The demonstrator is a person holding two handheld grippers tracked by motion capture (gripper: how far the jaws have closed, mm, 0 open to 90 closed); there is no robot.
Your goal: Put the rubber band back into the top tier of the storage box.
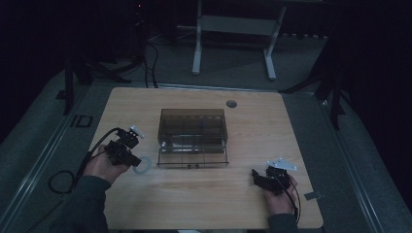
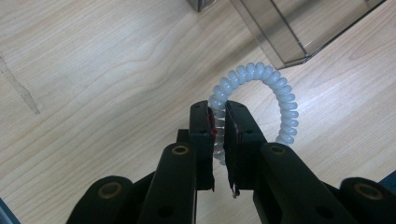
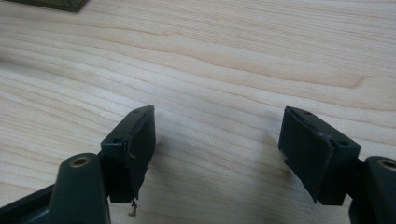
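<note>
Two hand-held grippers: my left (image 2: 219, 122) pinches the white coiled plastic ring (image 2: 273, 93) for lifting, my right (image 3: 217, 140) waits apart.

Left claw (image 2: 219, 122) clamped tight, jaws nearly touching, gripped in the left hand (image 1: 99, 167) with forearm angling in from below. Right claw (image 3: 217, 140) spread wide open, held low in the right hand (image 1: 278, 196), pointing forward-left.

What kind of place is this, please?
Probably a lab or recording room: a bare wooden table on grey carpet, black cables on the floor, a white desk frame behind, and dark surroundings.
</note>
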